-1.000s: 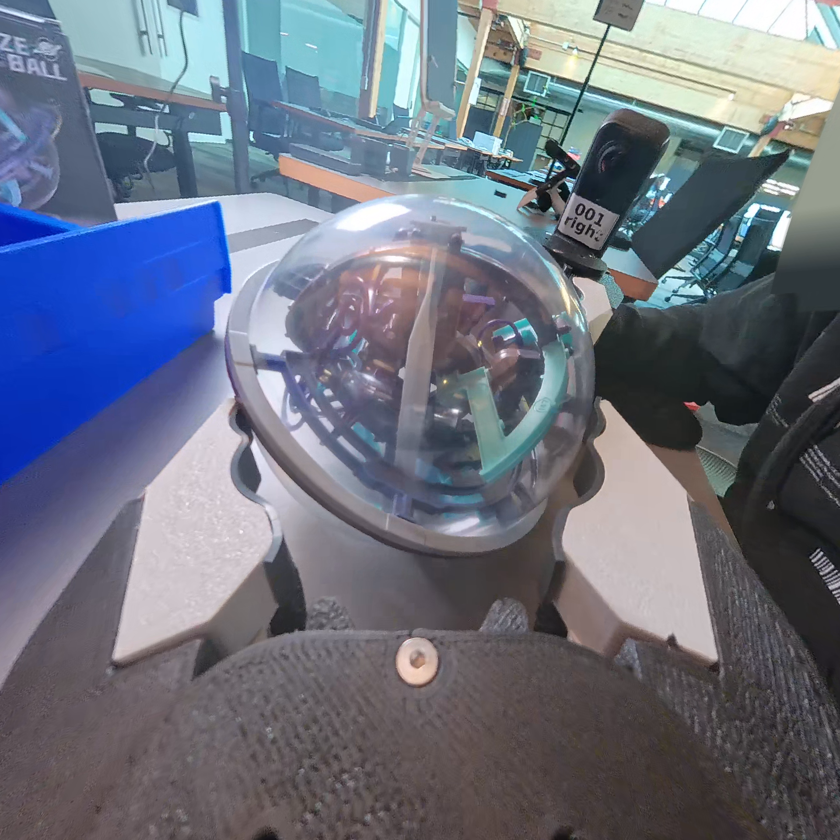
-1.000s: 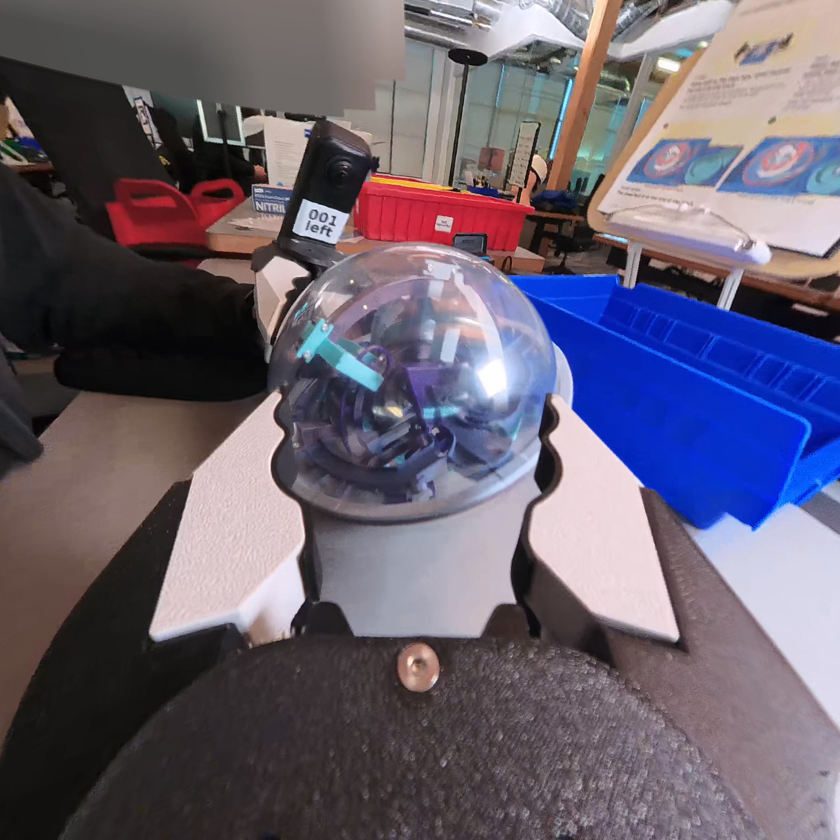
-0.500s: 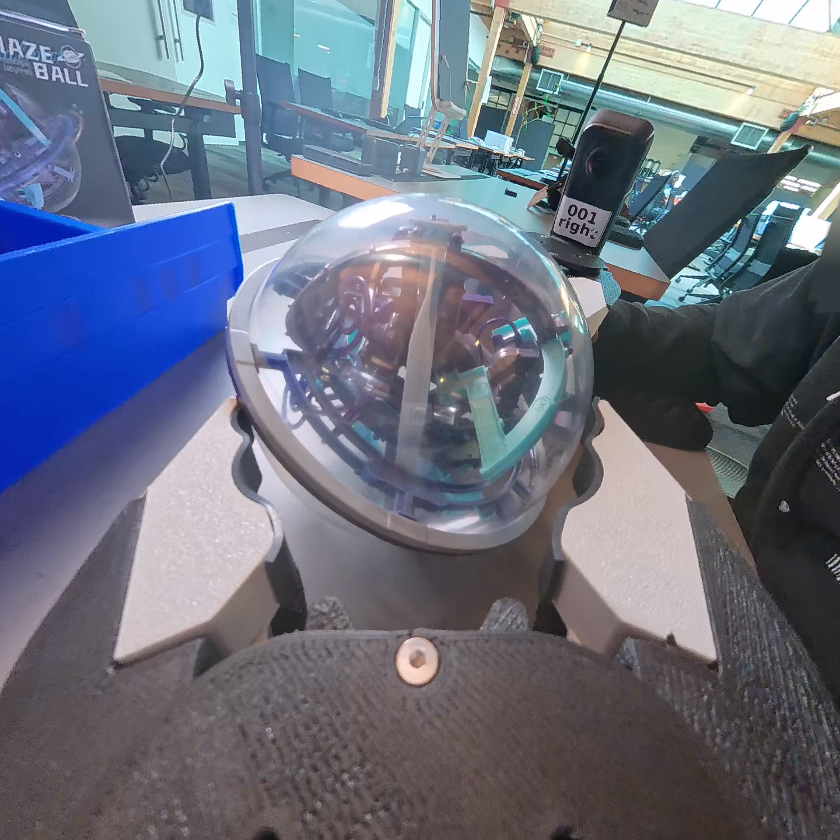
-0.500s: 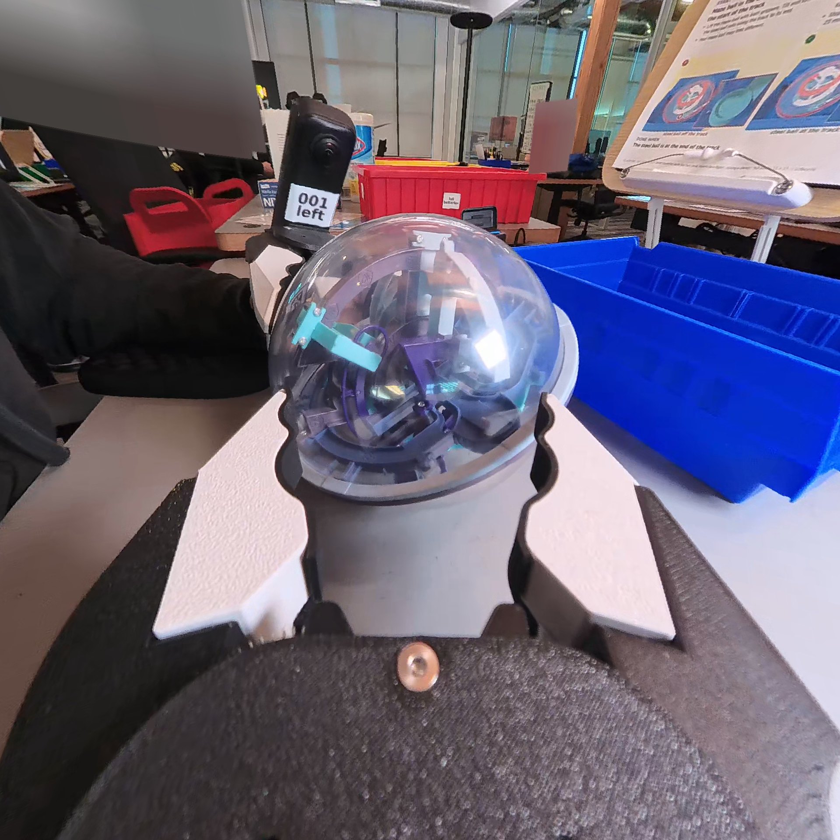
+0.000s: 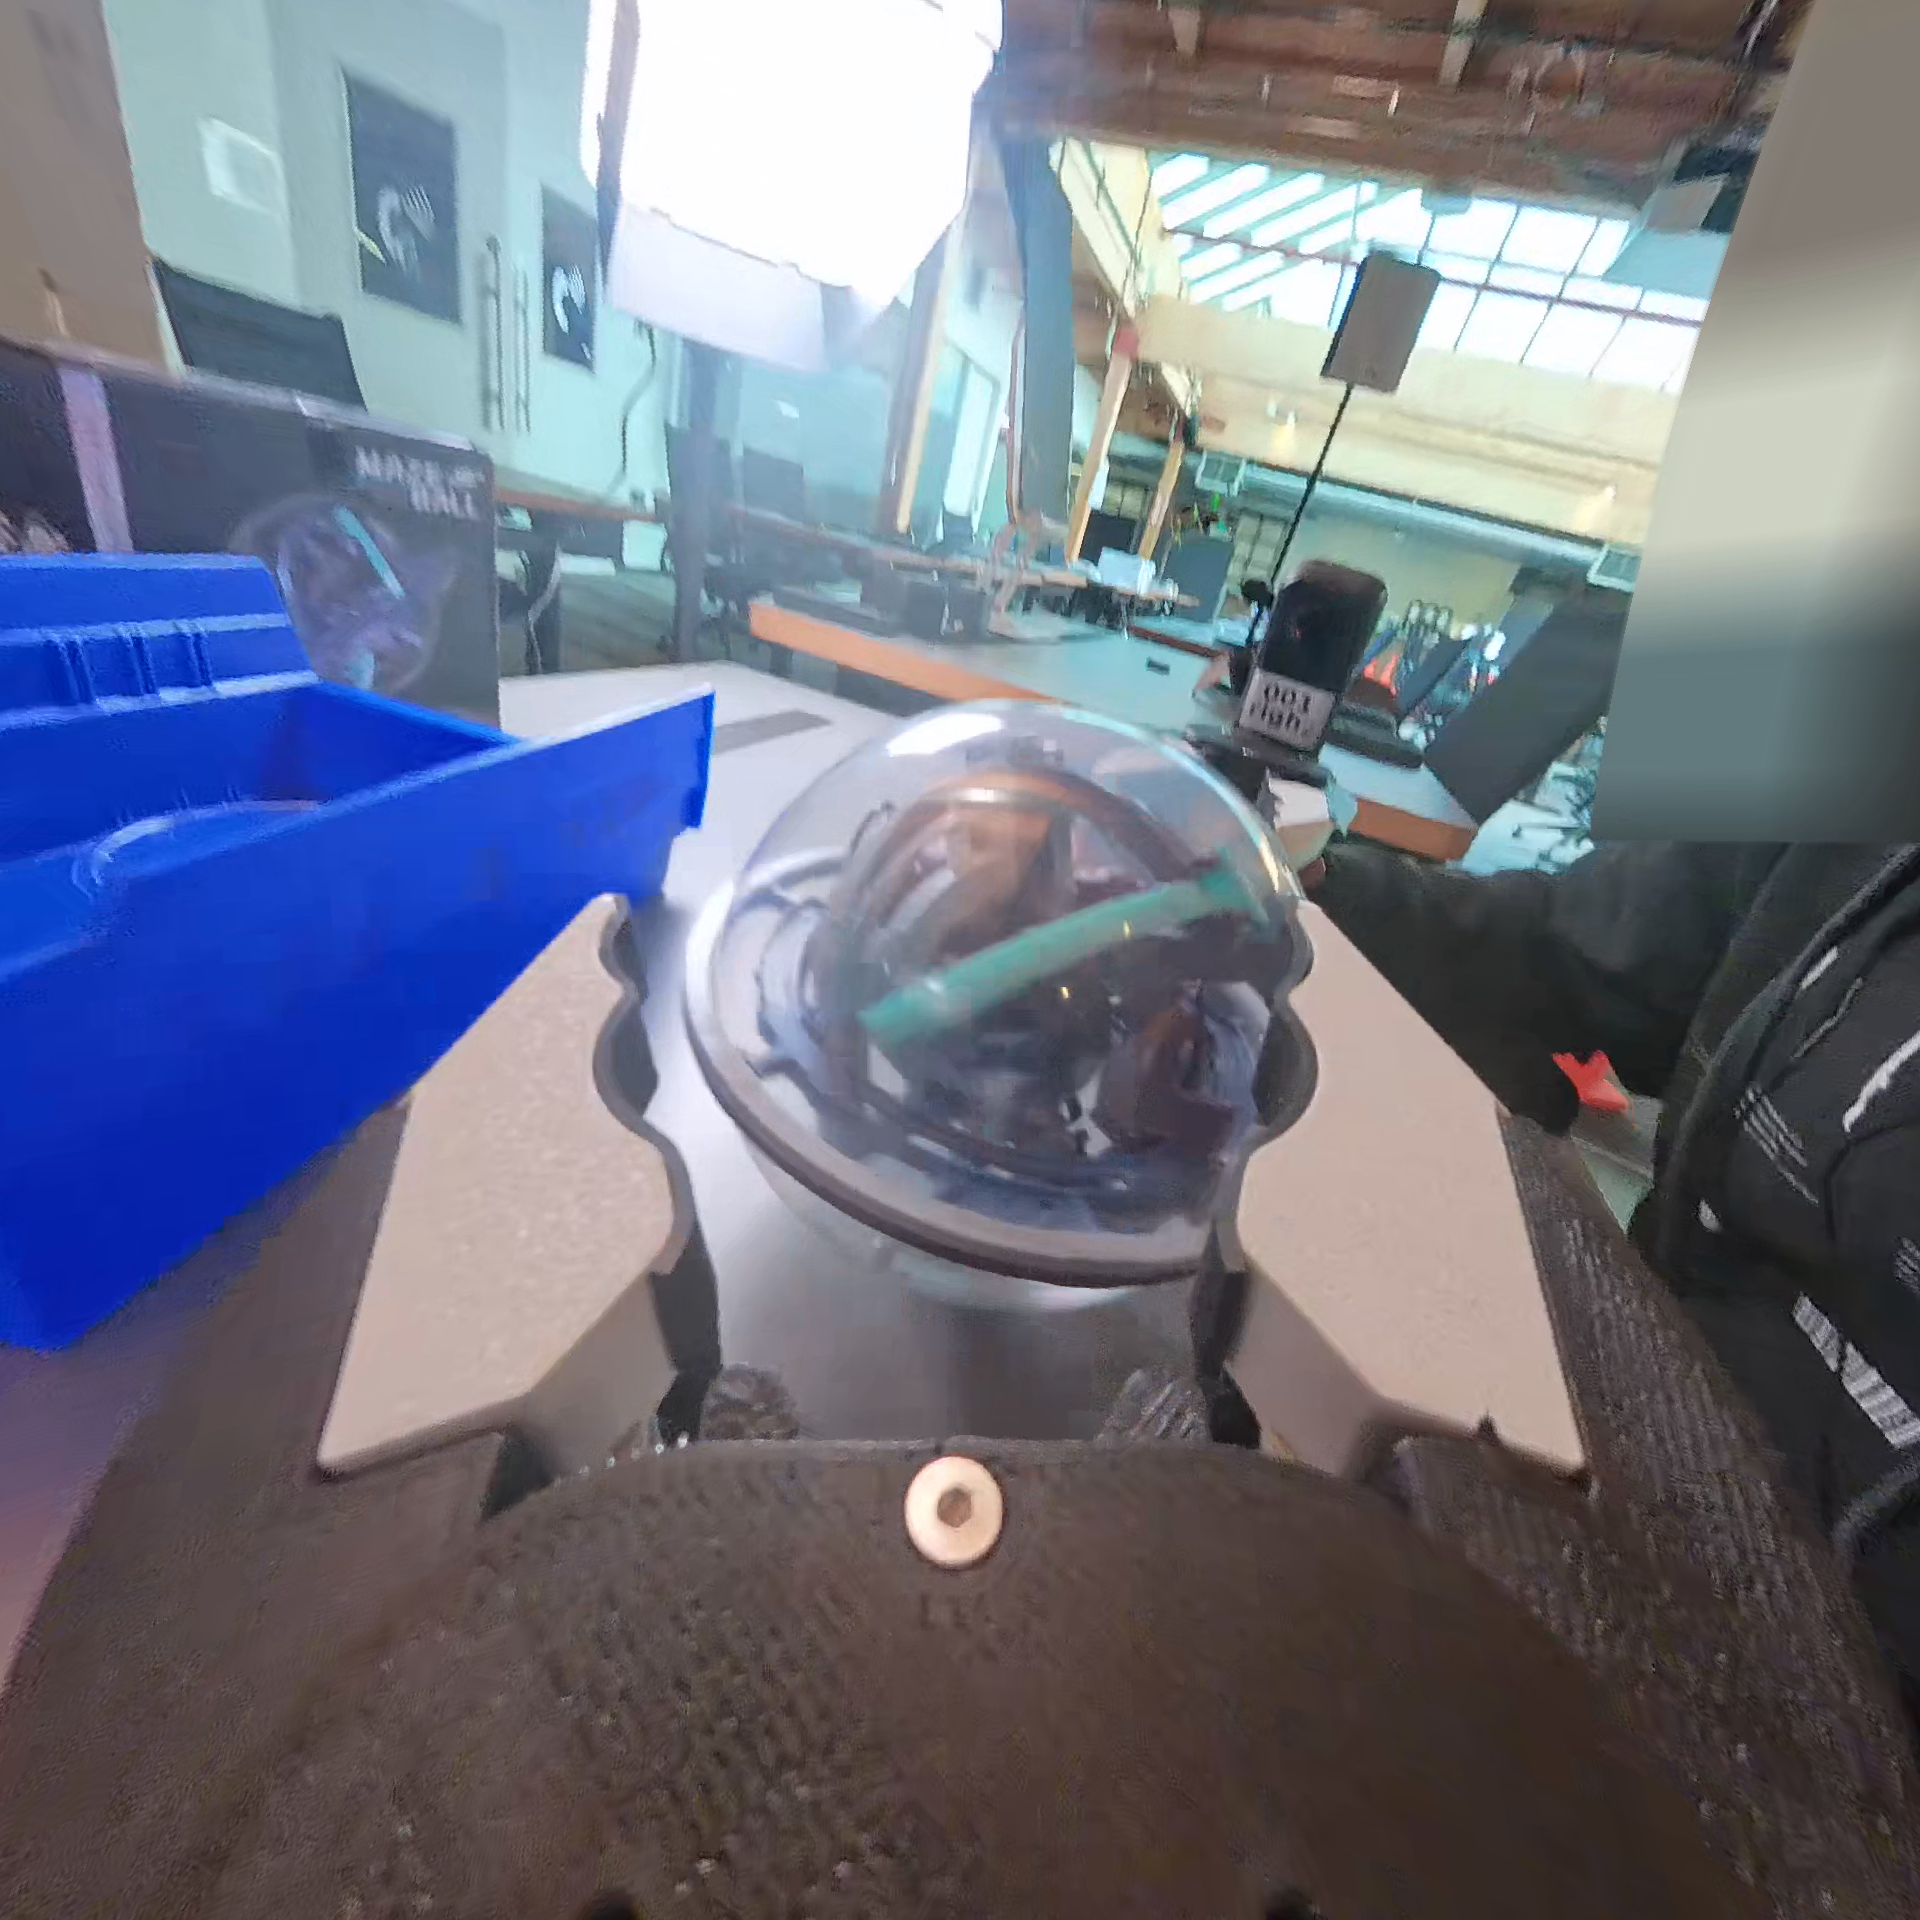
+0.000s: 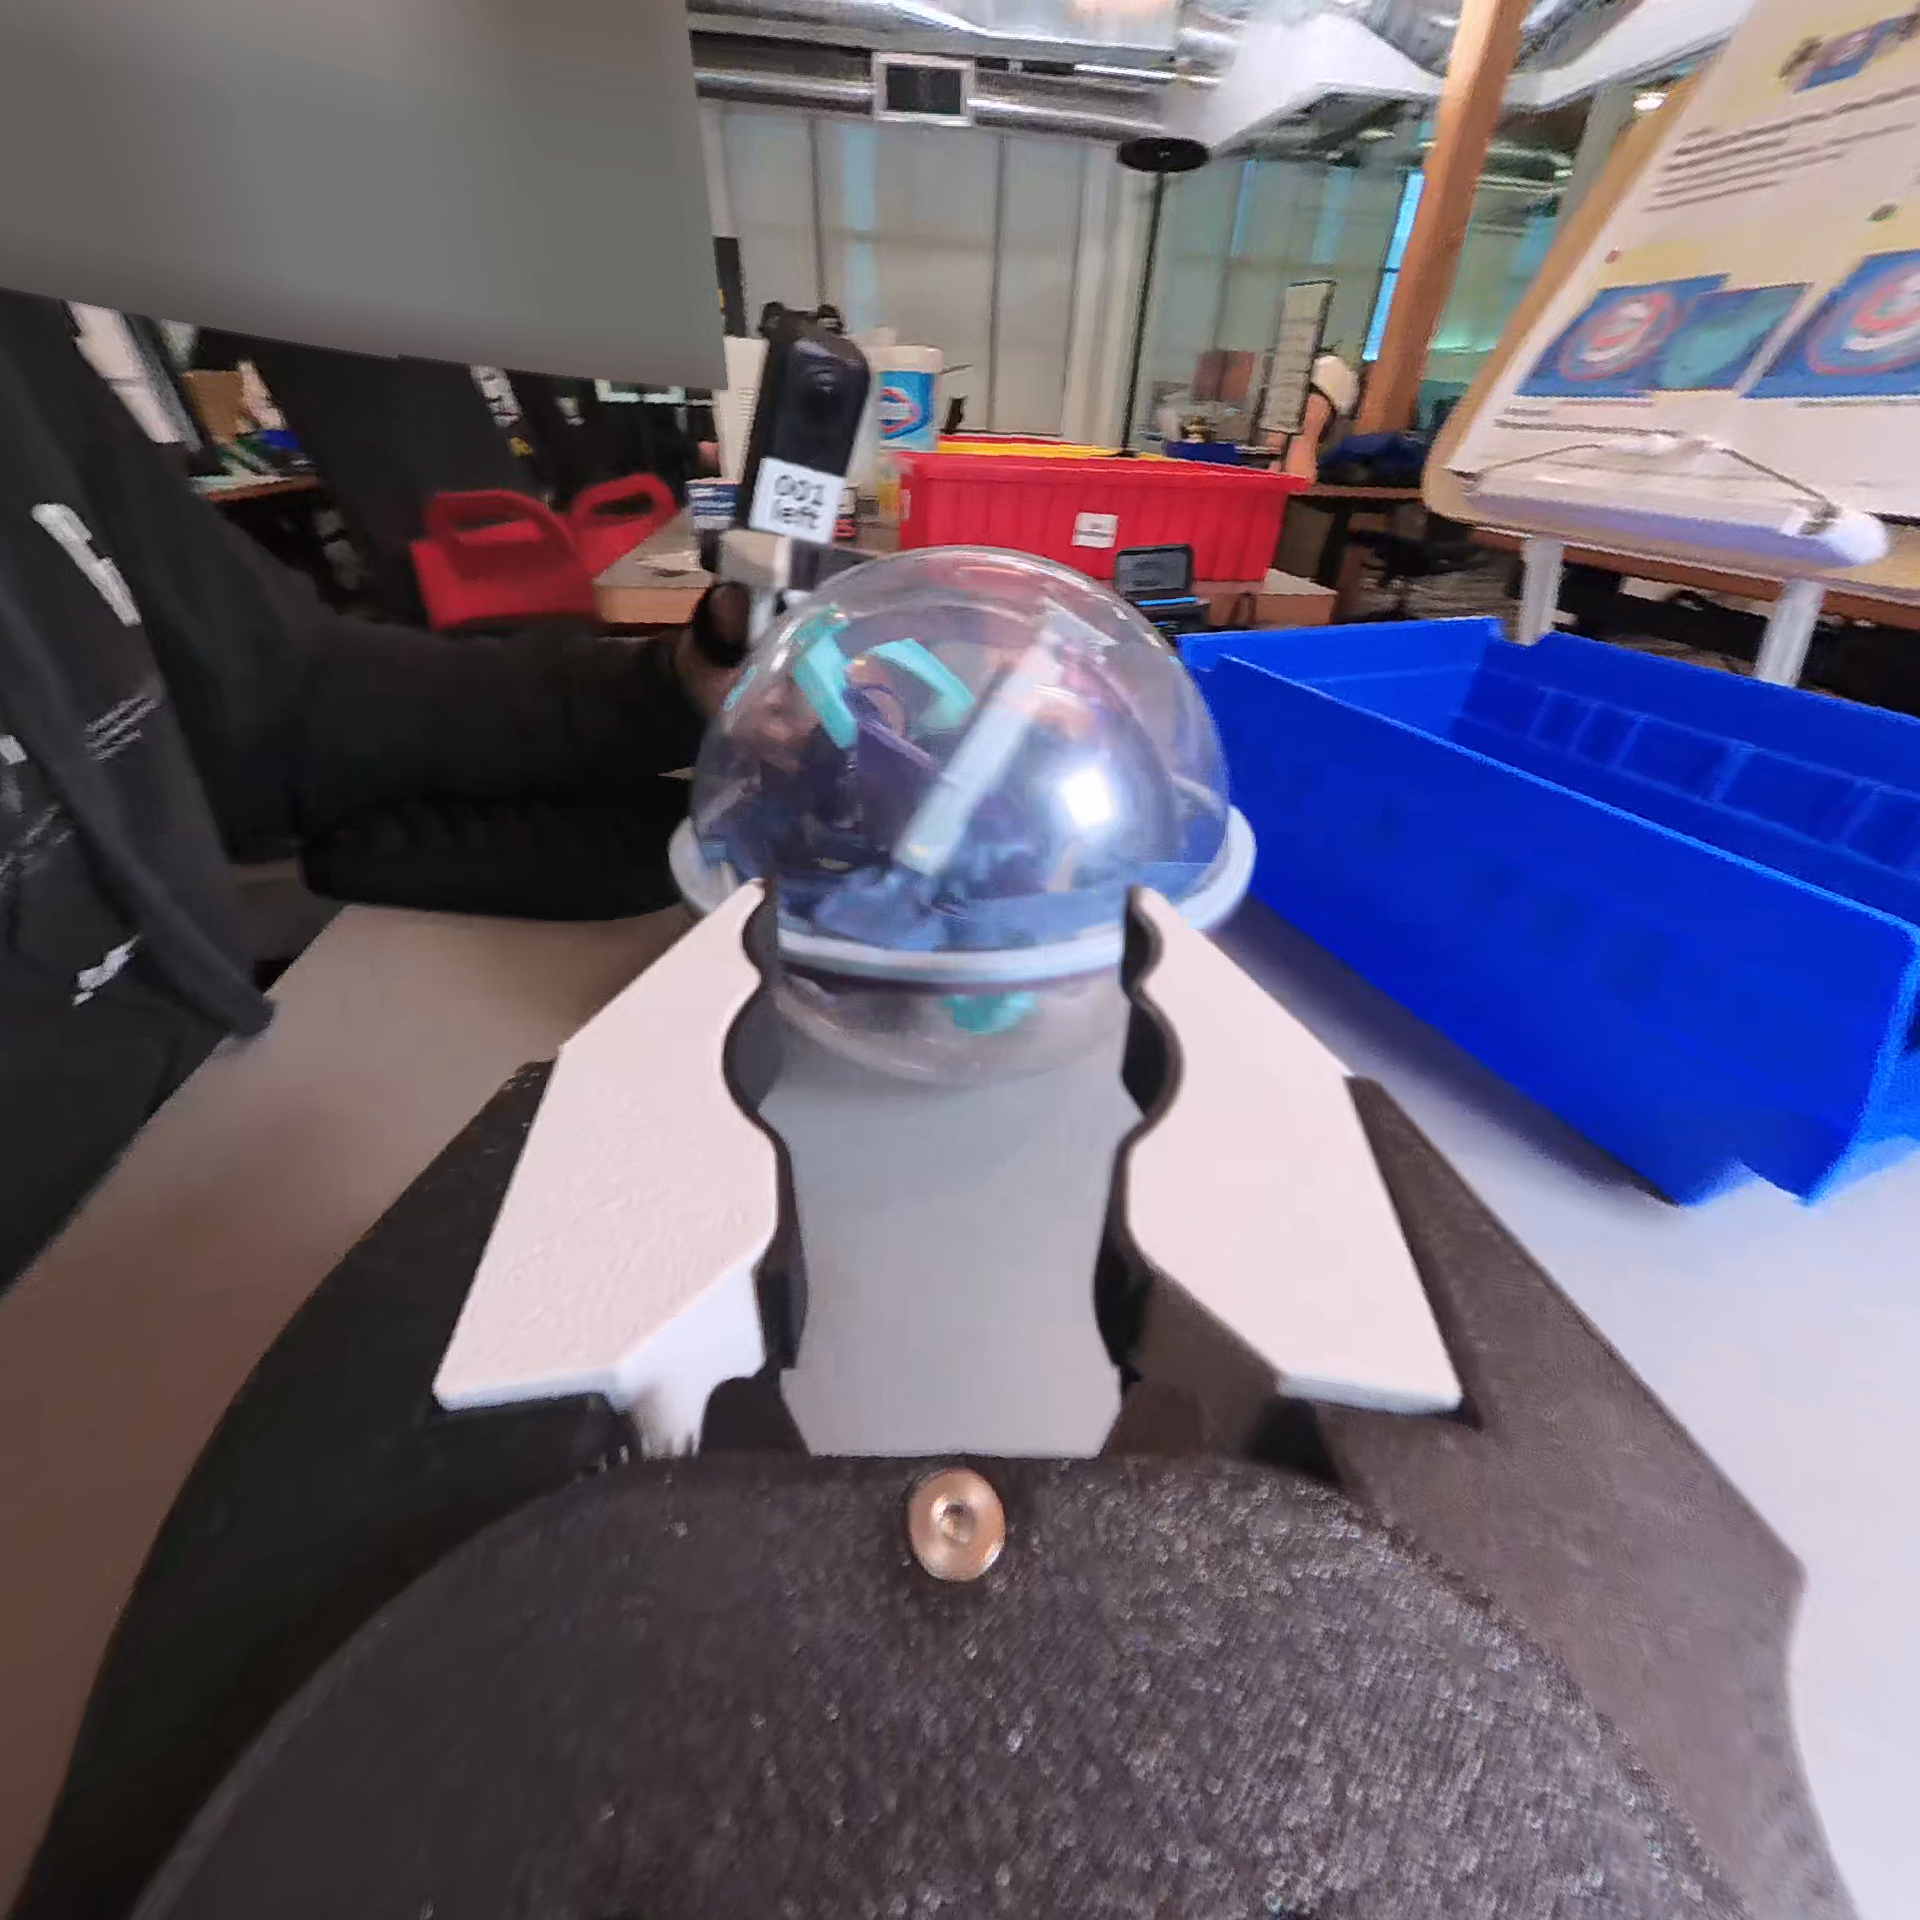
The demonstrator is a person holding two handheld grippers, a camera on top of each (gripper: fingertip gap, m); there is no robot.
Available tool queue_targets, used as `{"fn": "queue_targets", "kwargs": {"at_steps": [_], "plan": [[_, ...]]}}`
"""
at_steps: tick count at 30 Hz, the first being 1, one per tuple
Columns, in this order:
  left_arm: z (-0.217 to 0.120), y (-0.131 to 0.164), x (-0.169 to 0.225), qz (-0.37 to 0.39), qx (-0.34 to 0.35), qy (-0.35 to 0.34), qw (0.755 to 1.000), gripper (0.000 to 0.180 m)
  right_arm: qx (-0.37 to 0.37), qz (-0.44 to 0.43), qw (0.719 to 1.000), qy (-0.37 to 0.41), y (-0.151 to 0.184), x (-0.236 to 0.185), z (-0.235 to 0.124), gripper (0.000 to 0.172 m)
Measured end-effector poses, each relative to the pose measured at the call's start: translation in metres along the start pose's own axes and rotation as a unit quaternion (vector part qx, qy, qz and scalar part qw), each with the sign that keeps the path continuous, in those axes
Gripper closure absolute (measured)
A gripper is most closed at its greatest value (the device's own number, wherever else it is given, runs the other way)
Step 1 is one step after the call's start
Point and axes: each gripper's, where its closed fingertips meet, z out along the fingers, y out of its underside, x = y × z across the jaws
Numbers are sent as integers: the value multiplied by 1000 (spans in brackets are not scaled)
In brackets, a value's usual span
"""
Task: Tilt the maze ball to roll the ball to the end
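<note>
Rolled level since a second ago, the maze ball (image 5: 987, 987) appears to sit on the table (image 6: 1558, 1351), with the left hand-held gripper (image 5: 961, 920) slack around it, the right hand-held gripper (image 6: 940, 904) impossible to tell, and the finish unconfirmed.

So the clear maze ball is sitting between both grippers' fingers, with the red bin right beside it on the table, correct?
Not quite. The bin beside the maze ball is blue, as the right wrist view shows; the red one stands far off on another table. The ball does sit between the fingers of both the left gripper and the right gripper.
</note>
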Motion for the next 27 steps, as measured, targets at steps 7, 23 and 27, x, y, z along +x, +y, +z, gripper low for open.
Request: {"fn": "queue_targets", "kwargs": {"at_steps": [7, 23, 27], "plan": [[16, 23, 10, 17, -56, 21, 998, 52, -47, -27, 998, 11, 16, -11, 21, 67], [12, 31, 5, 36, -91, 1, 995, 49, -46, -53, 998, 5, 15, -18, 27, 80], [12, 31, 14, 61, -87, 36, 994, 51, -56, -95, 994, -24, 16, -34, 24, 98]]}}
